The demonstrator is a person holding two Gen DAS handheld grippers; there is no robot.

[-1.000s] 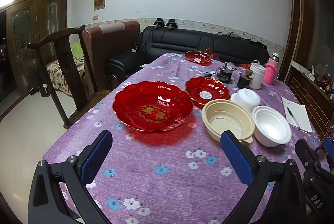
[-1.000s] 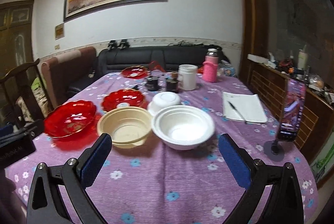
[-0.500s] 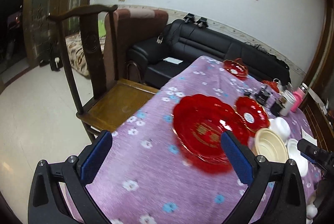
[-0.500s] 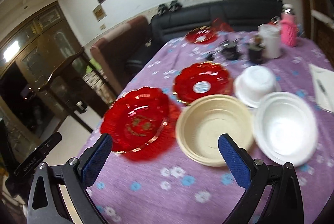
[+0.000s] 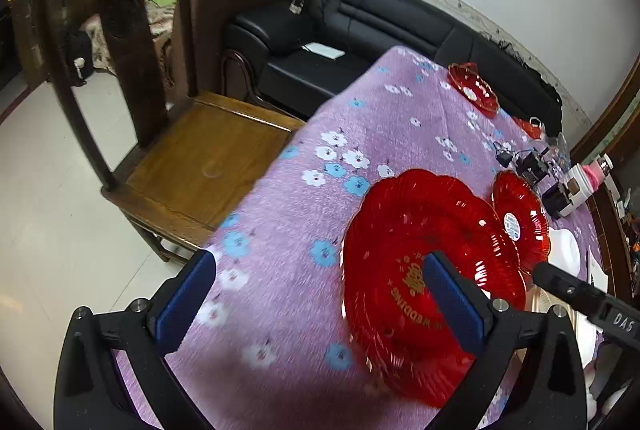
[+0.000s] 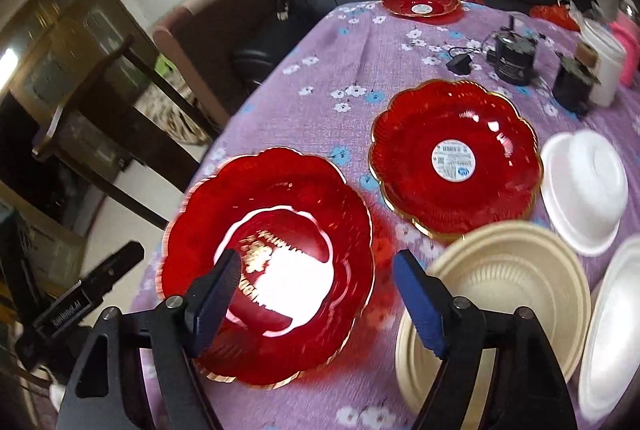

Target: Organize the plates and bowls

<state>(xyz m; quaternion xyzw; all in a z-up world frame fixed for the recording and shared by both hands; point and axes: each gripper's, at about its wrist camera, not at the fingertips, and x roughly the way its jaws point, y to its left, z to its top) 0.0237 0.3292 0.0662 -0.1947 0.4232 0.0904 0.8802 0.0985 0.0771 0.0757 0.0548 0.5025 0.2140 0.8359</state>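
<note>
Right wrist view: the right gripper (image 6: 316, 272), fingers spread wide and holding nothing, hangs over the near right rim of the large red plate (image 6: 264, 254), which fills the lower centre of the frame on the purple floral tablecloth (image 6: 344, 49). Left wrist view shows the left gripper (image 5: 318, 292) equally spread and empty, its right finger lying across the same plate's middle at lower right. A smaller red plate (image 6: 454, 155) sits just beyond at centre right, a cream bowl (image 6: 504, 290) close by at lower right, a white bowl (image 6: 584, 185) upside down at the right edge and a third red plate (image 6: 420, 1) far off at the top. Judging by the approach, the large plate is the step in hand: its scalloped rim looks thin and slick, so a good grasp would straddle the rim squarely, one finger inside and one under, and lift level without nudging the cream bowl
</note>
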